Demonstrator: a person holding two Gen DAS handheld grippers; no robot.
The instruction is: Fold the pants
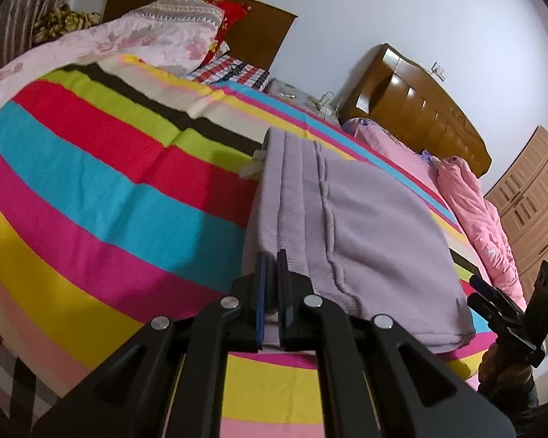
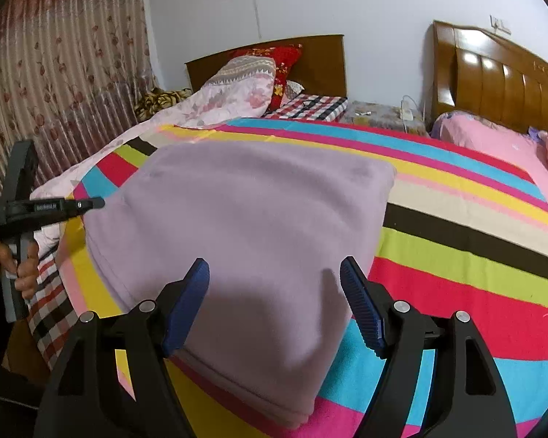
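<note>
The lilac pants [image 2: 244, 241] lie folded into a thick rectangle on the striped bedspread [image 2: 456, 255]; they also show in the left wrist view [image 1: 365, 219], with stacked layers at their left edge. My left gripper [image 1: 272, 259] has its jaws nearly closed at the near left corner of the pants; whether cloth is pinched between them is unclear. It appears from the side in the right wrist view [image 2: 98, 203], at the pants' left edge. My right gripper [image 2: 274, 277] is open, its blue pads [image 2: 361, 310] spread just above the near edge of the pants, holding nothing. It shows at the right in the left wrist view [image 1: 475, 288].
A pink floral quilt [image 2: 230, 106] and pillows lie at the far side by a dark headboard [image 2: 321, 58]. A second bed with pink bedding [image 2: 493, 138] and a wooden headboard [image 2: 500, 80] stands at right. A curtain [image 2: 54, 73] hangs at left. A wardrobe [image 1: 537, 197] stands far right.
</note>
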